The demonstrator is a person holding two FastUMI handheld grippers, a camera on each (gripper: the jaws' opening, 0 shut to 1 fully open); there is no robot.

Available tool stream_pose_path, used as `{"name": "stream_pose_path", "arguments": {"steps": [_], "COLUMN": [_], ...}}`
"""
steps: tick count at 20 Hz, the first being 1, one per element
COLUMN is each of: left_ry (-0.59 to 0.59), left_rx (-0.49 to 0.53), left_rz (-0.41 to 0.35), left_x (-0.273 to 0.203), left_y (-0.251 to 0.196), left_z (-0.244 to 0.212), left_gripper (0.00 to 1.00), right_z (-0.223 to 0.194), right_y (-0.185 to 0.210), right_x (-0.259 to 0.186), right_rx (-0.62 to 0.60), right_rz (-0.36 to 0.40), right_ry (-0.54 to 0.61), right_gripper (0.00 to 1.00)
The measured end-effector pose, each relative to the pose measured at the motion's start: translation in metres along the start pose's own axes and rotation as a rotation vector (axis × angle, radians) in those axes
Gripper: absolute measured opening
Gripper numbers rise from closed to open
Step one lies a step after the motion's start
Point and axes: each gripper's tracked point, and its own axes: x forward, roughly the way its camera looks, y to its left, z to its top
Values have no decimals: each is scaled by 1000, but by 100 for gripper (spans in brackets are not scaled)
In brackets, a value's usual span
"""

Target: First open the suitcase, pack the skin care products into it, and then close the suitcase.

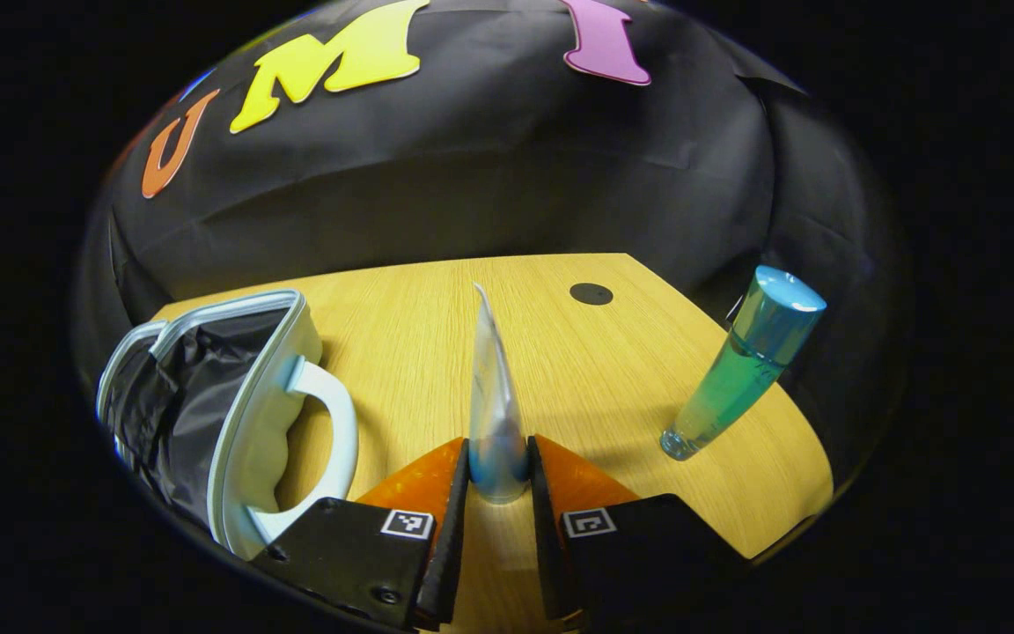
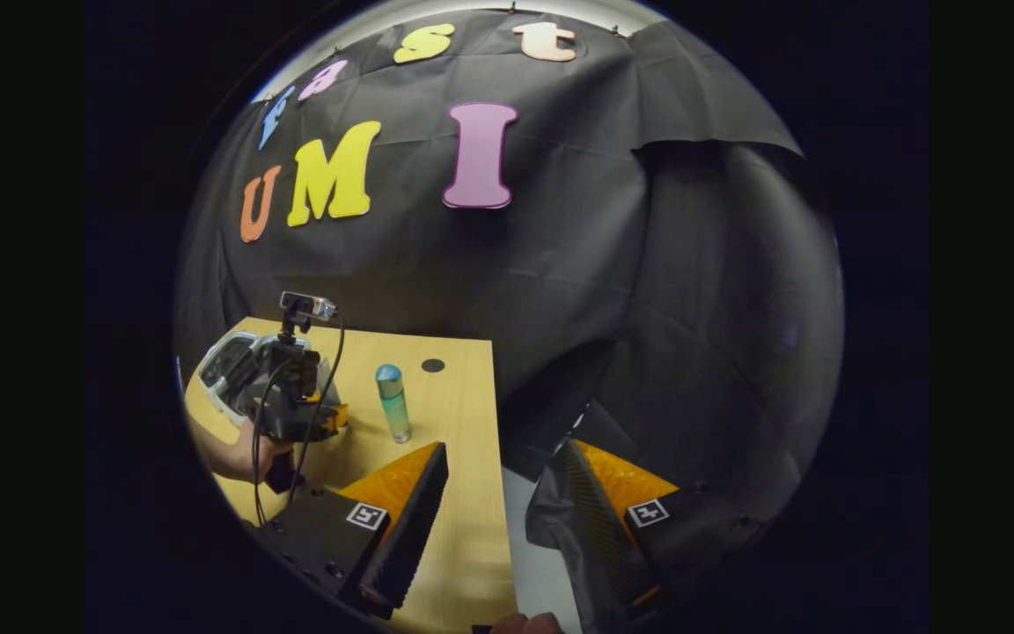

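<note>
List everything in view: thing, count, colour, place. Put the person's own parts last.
suitcase: one, white shell with black lining, open, at the table's left side in the left gripper view.
tube: one, pale translucent with a blue end, standing between the left gripper's fingers.
bottle: one, teal-green liquid with a blue cap, upright on the table, right of the tube.
table: one, light wood, with a small black round spot near its far edge.
left gripper: one, orange and black, closed on the tube.
right gripper: one, orange and black, open, at the table's edge.
hand: one, holding the left gripper.
</note>
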Motion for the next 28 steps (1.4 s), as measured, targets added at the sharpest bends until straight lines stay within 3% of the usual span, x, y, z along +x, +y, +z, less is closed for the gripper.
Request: {"name": "stream_pose_path", "arguments": {"steps": [7,8,9,10,11,12,13,17,24,26,27,28], "left_ry": [-19,-13,-15,-19,-22,-21,-20,-49,-77,-79,-78,-75], "left_rx": [-54,-81,-109,-129,-148,-170,-186,-190,-202,-215,-221,-226], "left_rz": [-70,-77,-84,-82,-75,-71,-62,27,209,243,256,264], "left_x": [-73,-86,-101,-117,-133,-149,-164,-208,-251,-258,-261,-262], "left_y": [3,5,8,13,20,26,33,75,164,181,187,192], "left_z": [21,23,26,30,33,34,36,44,47,46,45,45], "left_gripper": [33,39,32,32,39,32,31,31,31,31,31,31], "right_z": [-22,-24,-29,-32,-36,-40,-45,-61,-59,-66,-67,-69], "right_y": [60,70,81,92,102,111,118,136,173,179,182,183], "right_x": [44,54,67,80,92,104,118,161,208,218,222,228], "right_rx": [-7,-9,-9,-1,16,38,64,122,110,101,106,109], "right_rz": [162,181,199,213,229,239,243,241,277,277,268,259], "right_ry": [13,13,20,28,42,60,79,141,162,189,194,196], "right_gripper": [80,80,80,80,80,81,81,80,82,77,69,66]}}
